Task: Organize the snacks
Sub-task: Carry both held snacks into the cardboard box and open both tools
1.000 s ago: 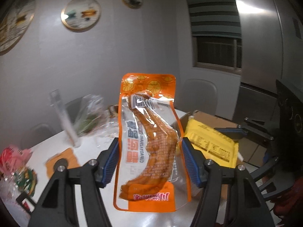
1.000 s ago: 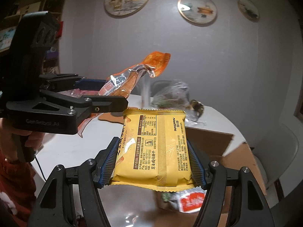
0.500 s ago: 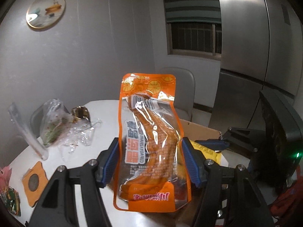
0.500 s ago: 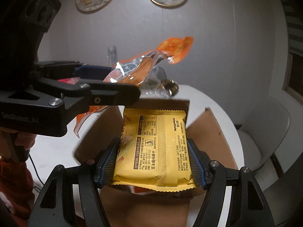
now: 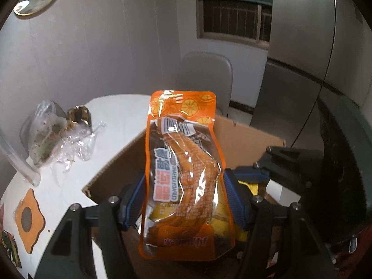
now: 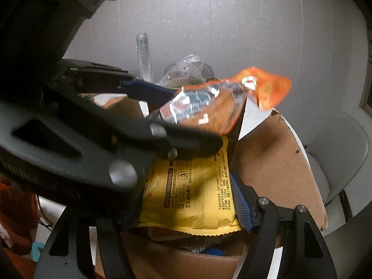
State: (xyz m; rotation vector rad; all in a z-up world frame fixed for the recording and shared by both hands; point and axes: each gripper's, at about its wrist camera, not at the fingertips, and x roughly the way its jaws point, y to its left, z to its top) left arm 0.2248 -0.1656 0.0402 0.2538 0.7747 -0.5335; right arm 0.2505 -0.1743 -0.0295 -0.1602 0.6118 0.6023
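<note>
Two packets are in my grips and both hang over the open cardboard box (image 5: 244, 139), so I judge this round of tidying near its end but not finished: neither snack has been let go. Starting with the biggest thing, the box sits on the white table (image 5: 116, 111) with its flaps spread, and down inside it I can make out at least one wrapper already lying at the bottom in the right wrist view, though what it is I cannot tell. Next, my left gripper (image 5: 183, 197) has its jaws pinching the orange pouch (image 5: 183, 162) by its two side edges, the pouch upright above the box mouth. My right gripper (image 6: 186, 200) has its jaws pressed on the yellow packet (image 6: 193, 193), held flat just over the opening; my left gripper crosses right above it and hides its left edge. What is left, as I read it, is to lower and release both packets without the two tools knocking together. Beyond that, more remains on the table: a clear plastic bag (image 5: 48, 134) with something green inside, a small gold wrapper (image 5: 78, 116) beside it, and a scrap of coloured packaging at the near left edge, well apart from the box.
</note>
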